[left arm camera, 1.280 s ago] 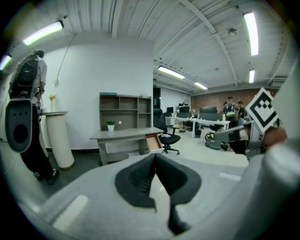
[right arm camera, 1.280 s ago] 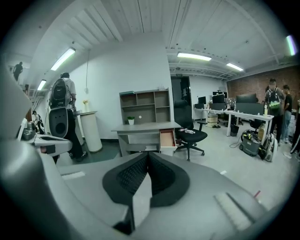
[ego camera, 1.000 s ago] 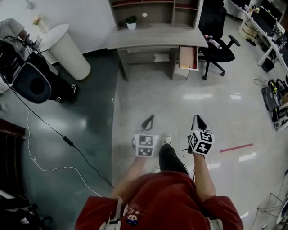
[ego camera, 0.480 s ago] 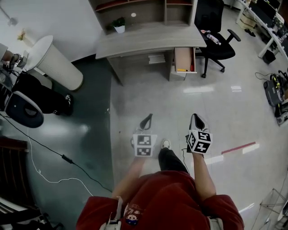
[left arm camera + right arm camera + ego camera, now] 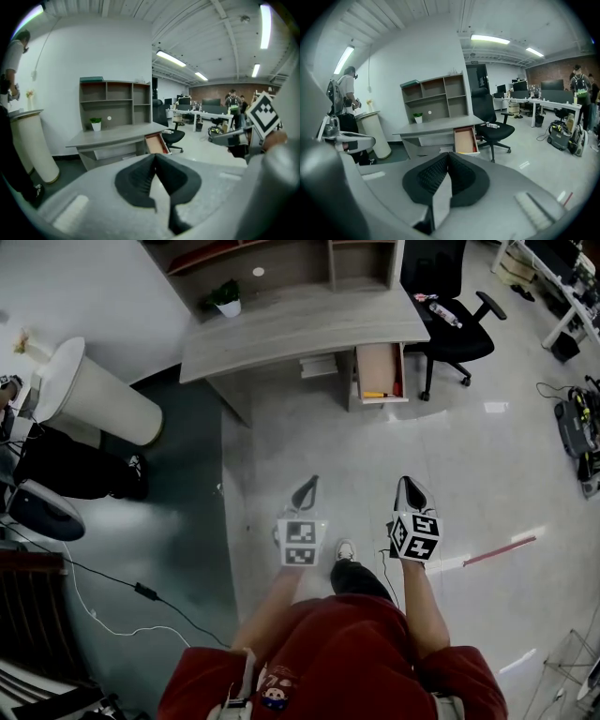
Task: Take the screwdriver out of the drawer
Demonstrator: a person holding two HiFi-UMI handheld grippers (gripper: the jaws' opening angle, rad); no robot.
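Observation:
The grey desk [image 5: 291,329] stands ahead of me with its wooden drawer [image 5: 380,367] pulled out at the right end. A small yellow and red item [image 5: 375,394] lies at the drawer's near end, too small to tell apart. My left gripper [image 5: 307,491] and right gripper [image 5: 410,493] are held side by side over the floor, well short of the desk. Both point toward it, jaws shut with nothing between them. The drawer [image 5: 157,143] shows just above the left gripper [image 5: 154,155] in the left gripper view. In the right gripper view the drawer [image 5: 465,140] stands above the right gripper [image 5: 447,154].
A black office chair [image 5: 450,320] stands right of the drawer. A white round column [image 5: 94,395] and dark gear are at the left, and a cable [image 5: 141,592] trails over the floor. A potted plant [image 5: 225,301] sits on the desk. Red tape [image 5: 502,549] marks the floor at right.
The desk and open drawer have drawn nearer and lower in the head view as the person walks toward them. Both grippers keep the same pose, still shut.

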